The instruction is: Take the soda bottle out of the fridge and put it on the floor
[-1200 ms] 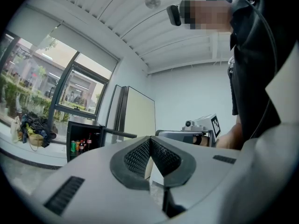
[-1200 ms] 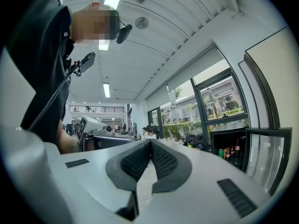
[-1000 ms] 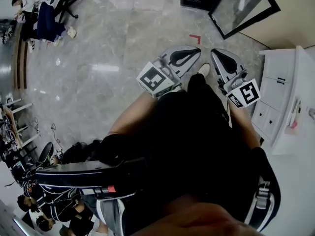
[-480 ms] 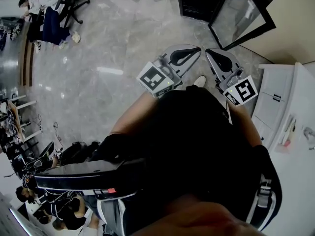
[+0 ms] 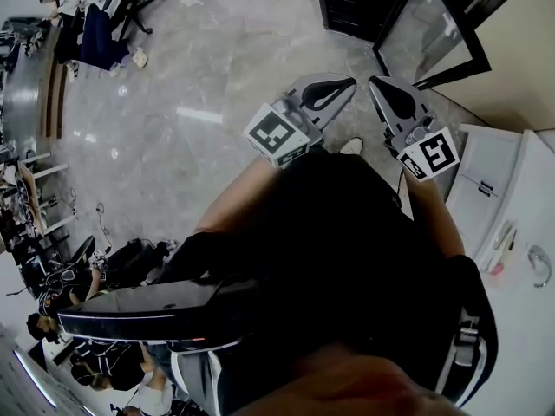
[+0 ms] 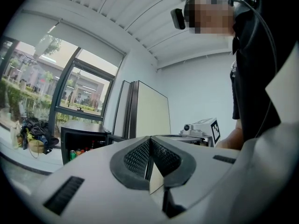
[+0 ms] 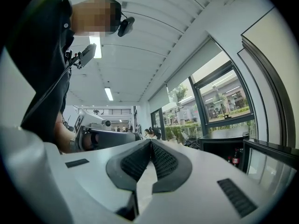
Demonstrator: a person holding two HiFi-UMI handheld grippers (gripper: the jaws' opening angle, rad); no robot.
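While the left tool (image 6: 149, 143) and right tool (image 7: 150, 146) are shut empty, the fridge (image 6: 85, 135) holds cans (image 6: 75, 153) and a soda bottle (image 7: 235, 157).

Bright daylight enters through tall dark-framed windows (image 6: 32, 85) at left; a long white ceiling strip lamp (image 7: 95, 46) glows upper left. The glossy grey marble floor (image 5: 199, 115) carries a pale glare streak. Edges bend, corners black.
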